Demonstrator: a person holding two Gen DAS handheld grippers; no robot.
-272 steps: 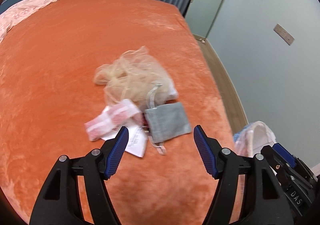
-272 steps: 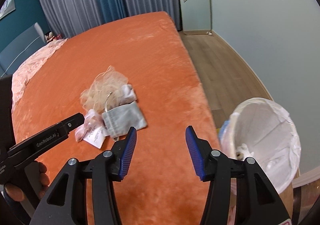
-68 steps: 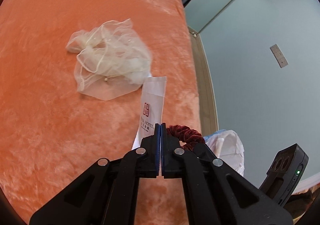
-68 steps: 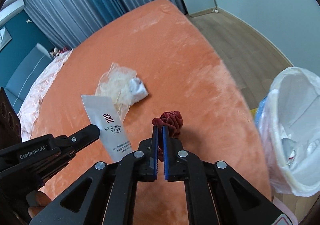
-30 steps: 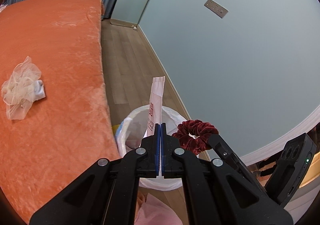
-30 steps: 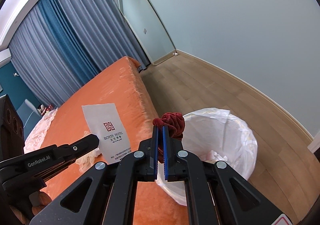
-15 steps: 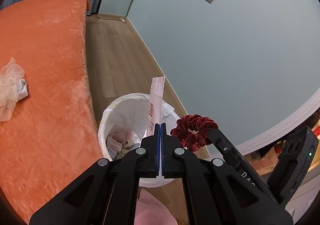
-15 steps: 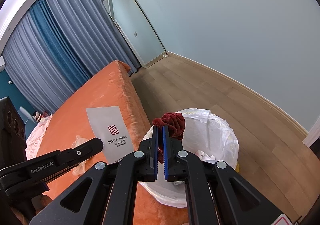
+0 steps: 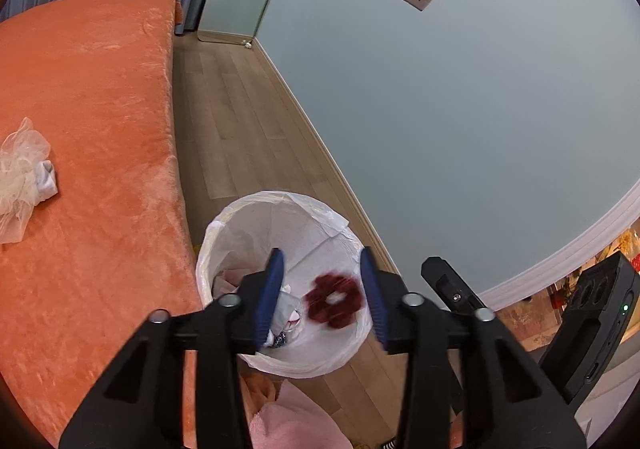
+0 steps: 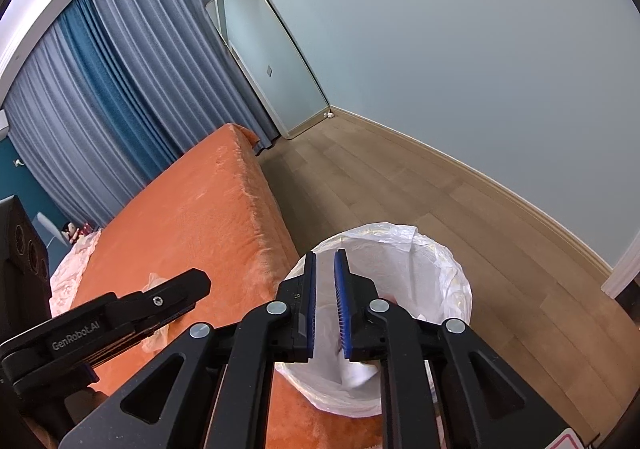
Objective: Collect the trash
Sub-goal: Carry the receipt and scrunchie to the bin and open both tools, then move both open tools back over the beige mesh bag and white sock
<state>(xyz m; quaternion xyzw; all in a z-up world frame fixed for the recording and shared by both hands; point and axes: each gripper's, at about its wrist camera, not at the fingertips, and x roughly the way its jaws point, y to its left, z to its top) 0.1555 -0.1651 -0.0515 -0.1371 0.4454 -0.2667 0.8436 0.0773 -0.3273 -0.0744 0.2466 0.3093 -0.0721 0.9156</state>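
Note:
A bin lined with a white bag (image 9: 256, 217) stands on the floor beside the orange bed (image 9: 88, 97). My left gripper (image 9: 322, 295) is open and empty above the bin's mouth. A dark red scrunchie (image 9: 334, 301), blurred, is in the air inside the bin between my left fingers. Other trash lies at the bin's bottom. My right gripper (image 10: 324, 299) is open by a narrow gap and empty, above the bin (image 10: 440, 265). A sheer gauze bag with a white scrap (image 9: 22, 177) lies on the bed at the left.
A wooden floor (image 9: 236, 117) runs between the bed and the pale blue wall (image 9: 460, 109). A leaning mirror (image 10: 272, 61) and curtains (image 10: 120, 89) stand at the far end. Pink fabric (image 9: 296, 425) lies by the bin's near side.
Both grippers have opened over the bin. The white hotel sachet has left my left gripper and the red scrunchie has left my right gripper and is falling into the bin.

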